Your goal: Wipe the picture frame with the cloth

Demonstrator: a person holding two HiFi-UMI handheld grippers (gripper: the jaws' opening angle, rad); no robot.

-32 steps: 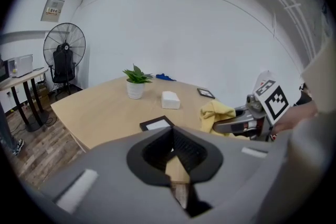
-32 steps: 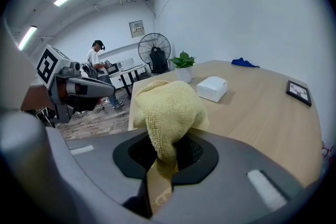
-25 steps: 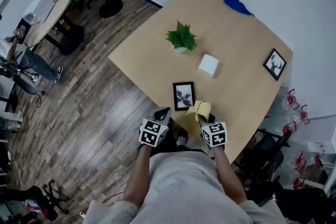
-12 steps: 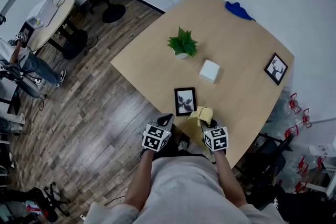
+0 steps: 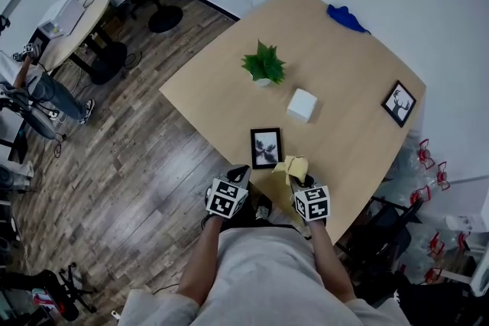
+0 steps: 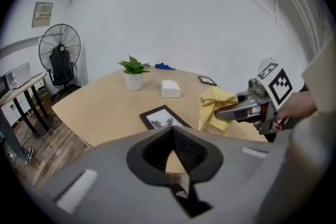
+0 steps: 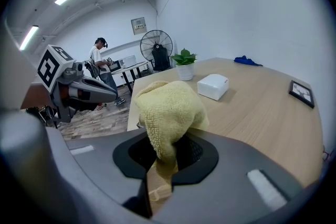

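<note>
Scarcely any shift – right claw [image 5: 296,179] tight on cloth [image 5: 293,165] beside picture frame [image 5: 266,147], left claw [image 5: 240,172] closed

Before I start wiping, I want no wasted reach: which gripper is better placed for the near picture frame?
Right. The right gripper is shut on the yellow cloth, close beside the near picture frame. The left gripper is shut with nothing in it.

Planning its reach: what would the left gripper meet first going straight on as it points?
Probably the near picture frame, flat on the table, though depth from the left gripper is unclear.
</note>
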